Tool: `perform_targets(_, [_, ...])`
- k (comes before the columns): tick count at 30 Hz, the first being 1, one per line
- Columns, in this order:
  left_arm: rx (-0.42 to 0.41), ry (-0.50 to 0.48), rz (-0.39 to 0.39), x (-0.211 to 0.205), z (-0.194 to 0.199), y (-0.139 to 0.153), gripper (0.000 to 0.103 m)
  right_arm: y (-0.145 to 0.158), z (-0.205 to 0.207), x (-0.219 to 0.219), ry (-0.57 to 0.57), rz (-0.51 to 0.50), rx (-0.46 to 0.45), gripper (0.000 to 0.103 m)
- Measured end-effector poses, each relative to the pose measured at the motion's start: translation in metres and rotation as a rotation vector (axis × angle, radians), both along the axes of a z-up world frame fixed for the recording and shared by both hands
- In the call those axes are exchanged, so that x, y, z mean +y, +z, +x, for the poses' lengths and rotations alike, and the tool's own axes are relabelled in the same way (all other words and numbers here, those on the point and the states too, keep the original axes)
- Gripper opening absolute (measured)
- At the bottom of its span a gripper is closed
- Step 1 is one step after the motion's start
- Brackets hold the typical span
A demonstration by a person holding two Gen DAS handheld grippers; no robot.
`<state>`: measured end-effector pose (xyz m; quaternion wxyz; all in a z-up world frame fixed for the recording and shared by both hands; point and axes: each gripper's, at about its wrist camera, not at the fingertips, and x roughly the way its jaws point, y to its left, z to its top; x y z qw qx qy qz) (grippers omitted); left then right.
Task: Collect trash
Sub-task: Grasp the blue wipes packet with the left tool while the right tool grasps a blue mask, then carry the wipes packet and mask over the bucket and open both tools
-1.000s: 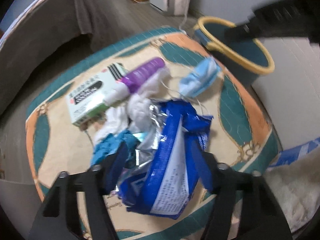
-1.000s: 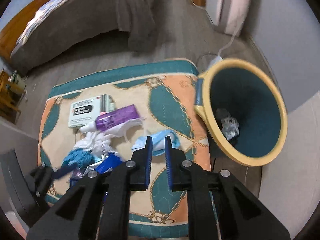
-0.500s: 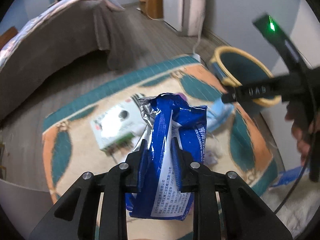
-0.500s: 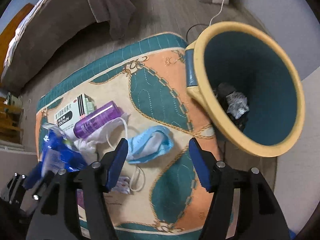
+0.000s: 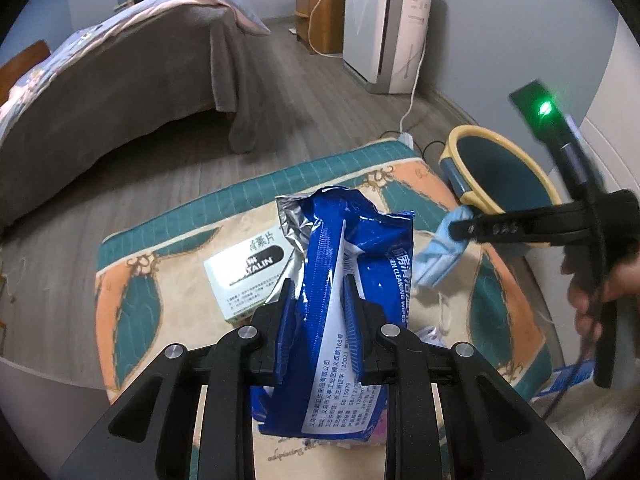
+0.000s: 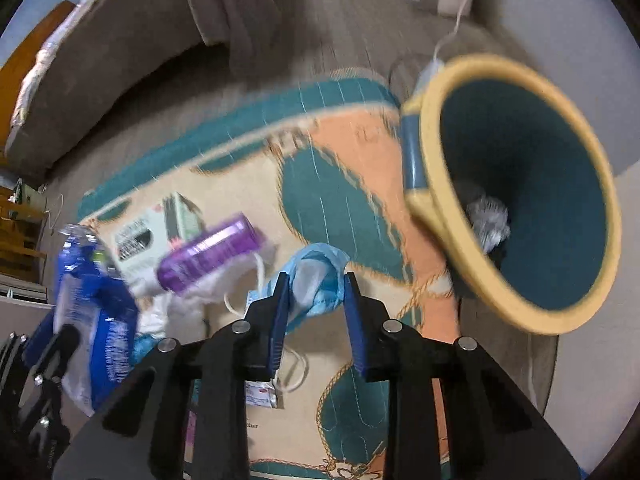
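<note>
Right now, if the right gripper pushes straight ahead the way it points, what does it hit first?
The blue face mask, already between the right gripper fingers. Beyond it lies the patterned mat, not the bin off to its right; depth is unclear.
</note>
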<state>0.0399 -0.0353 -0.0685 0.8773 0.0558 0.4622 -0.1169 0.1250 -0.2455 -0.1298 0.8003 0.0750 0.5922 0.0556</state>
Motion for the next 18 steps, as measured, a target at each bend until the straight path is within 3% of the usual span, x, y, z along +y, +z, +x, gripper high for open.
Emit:
perform_targets(10, [-0.06,0.048,-0.051,0.006,0.003,0.023,0.025,0.105,-0.037,-0.002,0.102,-0.083,-0.273,0.026])
perform_targets(18, [-0.122,0.037,-0.071,-0.008,0.0,0.041,0.025,0.134,-0.045,-0.039,0.06,-0.088,-0.341,0.026])
